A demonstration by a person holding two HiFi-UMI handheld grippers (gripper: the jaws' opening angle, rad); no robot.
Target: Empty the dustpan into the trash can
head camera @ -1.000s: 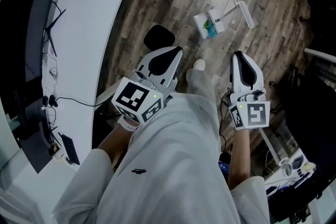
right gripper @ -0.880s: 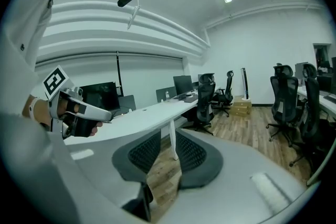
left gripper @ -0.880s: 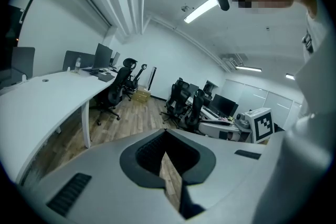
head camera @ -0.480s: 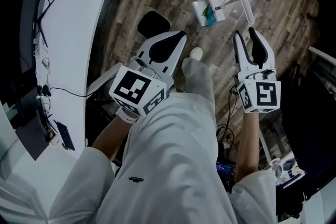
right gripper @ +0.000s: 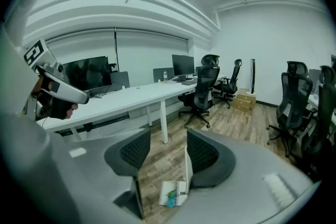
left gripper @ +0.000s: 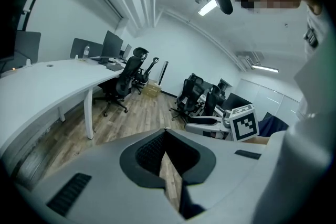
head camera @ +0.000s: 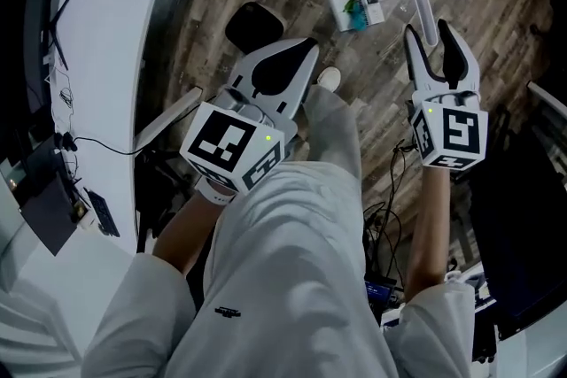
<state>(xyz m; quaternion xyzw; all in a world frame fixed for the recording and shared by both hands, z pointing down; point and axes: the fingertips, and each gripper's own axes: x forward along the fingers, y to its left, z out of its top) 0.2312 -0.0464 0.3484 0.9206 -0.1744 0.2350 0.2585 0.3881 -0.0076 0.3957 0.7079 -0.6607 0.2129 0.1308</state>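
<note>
A small white dustpan [head camera: 353, 6] with blue and green bits in it lies on the wood floor, its long white handle [head camera: 423, 6] pointing toward me. My right gripper [head camera: 431, 34] hangs just short of the handle's end and is open; its jaws have just been opening and nothing is pressed between them. In the right gripper view the dustpan [right gripper: 172, 194] lies below the jaws, and the handle [right gripper: 186, 164] rises in the gap close to the right pad. My left gripper [head camera: 304, 47] is shut and empty above the floor, left of the pan. A black rounded thing [head camera: 252, 24], possibly the trash can, stands beside it.
A long white desk [head camera: 106, 22] with cables runs down the left. My leg and light shoe [head camera: 330, 79] are between the grippers. Cables lie on the floor at the lower right. Black office chairs [right gripper: 202, 86] and cardboard boxes [right gripper: 244, 100] stand farther off.
Both grippers have moved forward and down toward the dustpan. The right jaws went from shut to wide open, and the handle's end now sits right at their tips. The left stayed shut.
</note>
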